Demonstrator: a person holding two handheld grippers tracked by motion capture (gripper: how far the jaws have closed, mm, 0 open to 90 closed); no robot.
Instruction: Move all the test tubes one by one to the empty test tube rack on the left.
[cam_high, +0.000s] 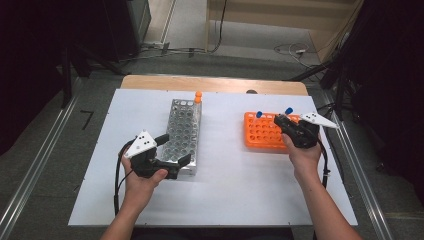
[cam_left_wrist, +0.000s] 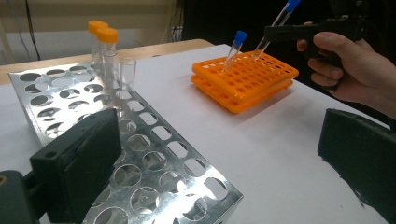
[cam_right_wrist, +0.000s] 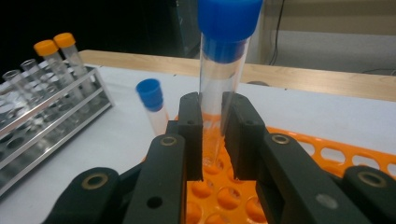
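Note:
My right gripper (cam_high: 283, 121) (cam_right_wrist: 215, 135) is shut on a clear tube with a blue cap (cam_high: 289, 110) (cam_right_wrist: 224, 70) (cam_left_wrist: 280, 23). The tube is tilted, and its lower tip hangs close over the holes of the orange rack (cam_high: 260, 134) (cam_right_wrist: 327, 149) (cam_left_wrist: 245, 81). A second blue-capped tube (cam_high: 258, 114) (cam_right_wrist: 152, 105) (cam_left_wrist: 235, 49) leans in that rack. My left gripper (cam_high: 172, 150) (cam_left_wrist: 222, 140) is open, its jaws astride the near end of the metal rack (cam_high: 182, 132) (cam_left_wrist: 154, 154).
Two orange-capped tubes (cam_high: 198, 96) (cam_left_wrist: 103, 39) (cam_right_wrist: 51, 51) and a few uncapped glass tubes (cam_left_wrist: 126, 74) stand at the metal rack's far end. Both racks sit on a white board (cam_high: 225, 180) over a wooden table; bare board lies between them.

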